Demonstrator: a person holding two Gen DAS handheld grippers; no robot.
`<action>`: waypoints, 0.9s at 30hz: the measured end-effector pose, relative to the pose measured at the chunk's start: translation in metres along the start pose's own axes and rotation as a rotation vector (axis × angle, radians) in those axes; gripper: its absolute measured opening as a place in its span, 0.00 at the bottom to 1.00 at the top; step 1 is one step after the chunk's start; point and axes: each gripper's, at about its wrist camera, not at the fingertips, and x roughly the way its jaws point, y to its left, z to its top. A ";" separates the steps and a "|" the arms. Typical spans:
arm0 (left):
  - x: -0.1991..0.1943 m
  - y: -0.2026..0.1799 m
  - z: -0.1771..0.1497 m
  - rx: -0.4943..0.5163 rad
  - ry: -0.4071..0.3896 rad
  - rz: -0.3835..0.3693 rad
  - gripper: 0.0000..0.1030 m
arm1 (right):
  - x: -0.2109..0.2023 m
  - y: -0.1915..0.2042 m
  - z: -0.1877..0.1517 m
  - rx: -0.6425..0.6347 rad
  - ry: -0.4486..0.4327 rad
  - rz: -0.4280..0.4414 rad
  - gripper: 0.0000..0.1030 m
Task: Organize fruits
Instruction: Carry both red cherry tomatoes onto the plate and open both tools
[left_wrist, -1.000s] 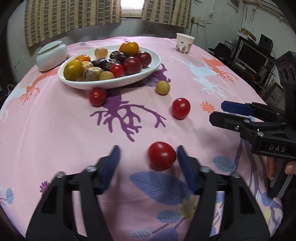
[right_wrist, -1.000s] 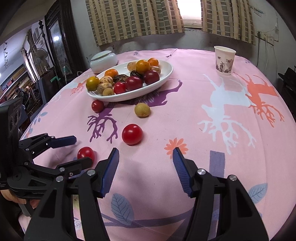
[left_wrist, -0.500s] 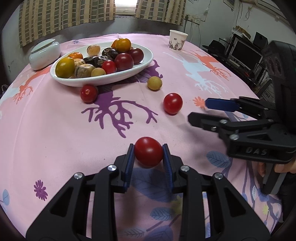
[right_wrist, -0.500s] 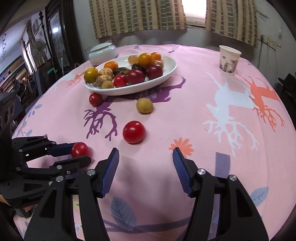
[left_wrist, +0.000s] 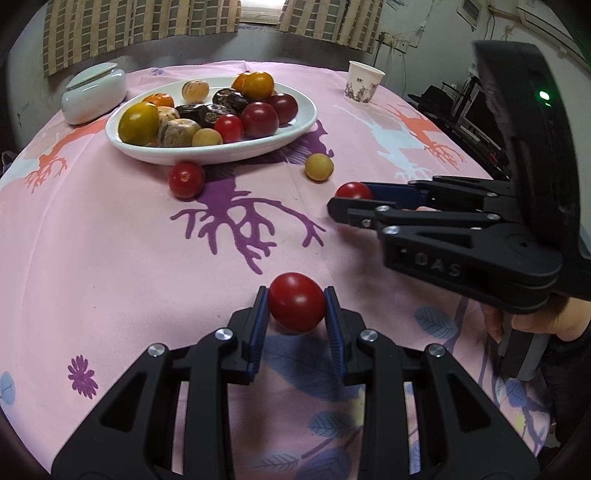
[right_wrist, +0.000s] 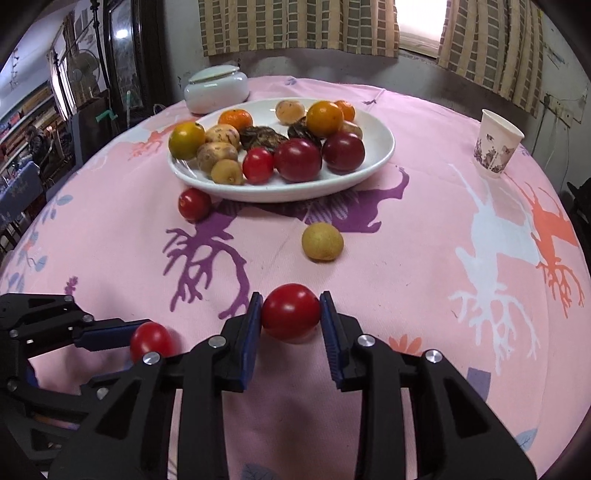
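My left gripper (left_wrist: 296, 295) is shut on a red tomato (left_wrist: 296, 302) just above the pink tablecloth. In the right wrist view my right gripper (right_wrist: 291, 299) has its jaws closing on a second red tomato (right_wrist: 291, 312), and both pads press on it. That same tomato (left_wrist: 349, 190) shows at the tip of the right gripper (left_wrist: 351, 199) in the left wrist view. The left gripper (right_wrist: 146, 347) and its tomato (right_wrist: 150, 341) appear at lower left. A white oval plate (left_wrist: 221, 157) (right_wrist: 280, 194) piled with several fruits stands further back.
A loose red tomato (left_wrist: 186, 180) (right_wrist: 194, 204) lies against the plate's near rim, and a small yellow fruit (left_wrist: 318, 167) (right_wrist: 322, 242) lies to its right. A paper cup (left_wrist: 364, 82) (right_wrist: 496, 147) and a white lidded jar (left_wrist: 94, 92) (right_wrist: 216, 90) stand at the back.
The left gripper closed on its red tomato and keeps hold of it. The right gripper moved forward to the other tomato and closed on it.
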 end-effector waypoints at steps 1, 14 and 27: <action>-0.002 0.002 0.003 -0.003 -0.005 0.000 0.29 | -0.004 0.000 0.004 -0.006 -0.016 0.003 0.31; -0.009 0.053 0.111 -0.054 -0.128 0.115 0.29 | 0.017 -0.019 0.093 0.121 -0.115 0.132 0.31; 0.016 0.079 0.132 -0.176 -0.144 0.125 0.56 | 0.049 -0.039 0.111 0.348 -0.091 0.219 0.65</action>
